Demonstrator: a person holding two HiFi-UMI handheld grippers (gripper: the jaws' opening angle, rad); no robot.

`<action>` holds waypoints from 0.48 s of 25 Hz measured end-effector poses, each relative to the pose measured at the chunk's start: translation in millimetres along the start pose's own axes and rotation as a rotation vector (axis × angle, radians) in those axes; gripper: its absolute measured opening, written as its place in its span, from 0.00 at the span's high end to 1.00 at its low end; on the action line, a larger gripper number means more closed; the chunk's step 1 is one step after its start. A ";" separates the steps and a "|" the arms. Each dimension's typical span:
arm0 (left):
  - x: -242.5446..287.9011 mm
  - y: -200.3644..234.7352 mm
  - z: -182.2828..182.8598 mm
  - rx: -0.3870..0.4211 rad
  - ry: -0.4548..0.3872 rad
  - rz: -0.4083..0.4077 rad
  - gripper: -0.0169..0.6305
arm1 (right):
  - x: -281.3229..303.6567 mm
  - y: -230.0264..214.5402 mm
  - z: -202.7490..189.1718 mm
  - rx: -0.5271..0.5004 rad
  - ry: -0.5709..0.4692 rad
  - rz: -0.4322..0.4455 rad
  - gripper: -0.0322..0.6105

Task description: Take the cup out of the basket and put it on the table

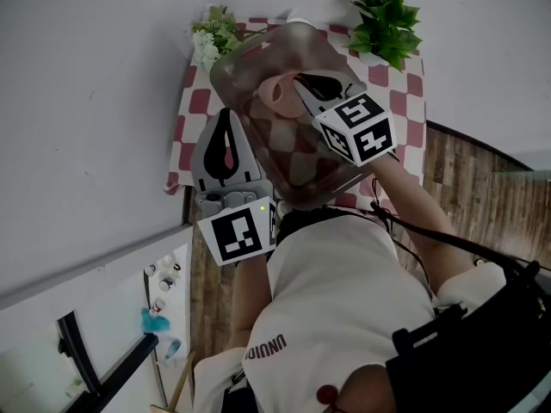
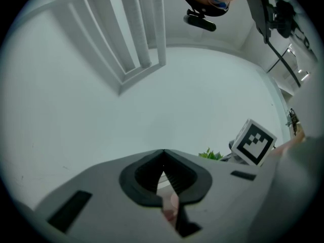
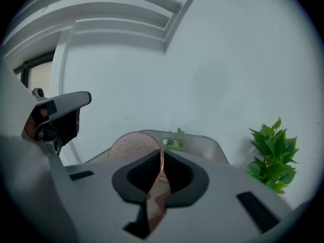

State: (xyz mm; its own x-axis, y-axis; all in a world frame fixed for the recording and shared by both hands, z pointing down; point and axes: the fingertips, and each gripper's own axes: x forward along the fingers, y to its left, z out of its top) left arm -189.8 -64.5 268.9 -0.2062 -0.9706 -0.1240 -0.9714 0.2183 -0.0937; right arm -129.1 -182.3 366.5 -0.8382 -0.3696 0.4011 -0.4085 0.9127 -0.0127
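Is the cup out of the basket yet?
No, inside: the cup lies within the basket walls, right gripper clamped on its rim.

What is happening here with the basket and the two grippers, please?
A person is working with a gripper in each hand over a checked table. The right gripper reaches into the grey see-through basket, and its jaws are shut on the wall of the pink cup. The cup is inside the basket, not on the table. The left gripper sits at the basket's left side with its jaws together. Whether it pinches the basket's wall cannot be told.
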 end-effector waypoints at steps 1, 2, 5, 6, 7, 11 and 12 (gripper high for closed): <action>0.3 -1.0 -0.3 0.000 0.001 -0.001 0.95 | -1.0 -0.6 0.7 -0.001 -0.003 -0.001 0.89; 0.4 -2.0 -0.4 0.001 0.001 -0.003 0.95 | -2.2 -1.1 1.3 -0.002 -0.006 -0.003 0.89; -0.3 -3.1 0.3 0.004 -0.001 -0.004 0.95 | -6.0 -1.8 3.4 -0.002 -0.016 -0.011 0.89; -0.3 -3.1 0.8 0.005 -0.002 -0.004 0.95 | -7.1 -2.2 4.1 -0.001 -0.018 -0.013 0.89; -0.2 -3.3 1.2 0.005 -0.003 -0.005 0.95 | -8.2 -2.7 4.9 0.001 -0.021 -0.014 0.89; 1.2 -5.4 1.0 0.003 -0.001 -0.009 0.95 | -13.1 -4.2 7.8 0.013 -0.036 -0.017 0.89; 1.5 -6.0 0.6 0.003 0.001 -0.011 0.95 | -14.2 -4.3 8.4 0.013 -0.039 -0.018 0.89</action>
State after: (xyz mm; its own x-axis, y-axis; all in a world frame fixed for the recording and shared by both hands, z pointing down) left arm -184.2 -67.3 268.7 -0.1959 -0.9730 -0.1218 -0.9732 0.2082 -0.0977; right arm -118.5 -182.4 353.1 -0.8438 -0.3930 0.3655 -0.4283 0.9035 -0.0172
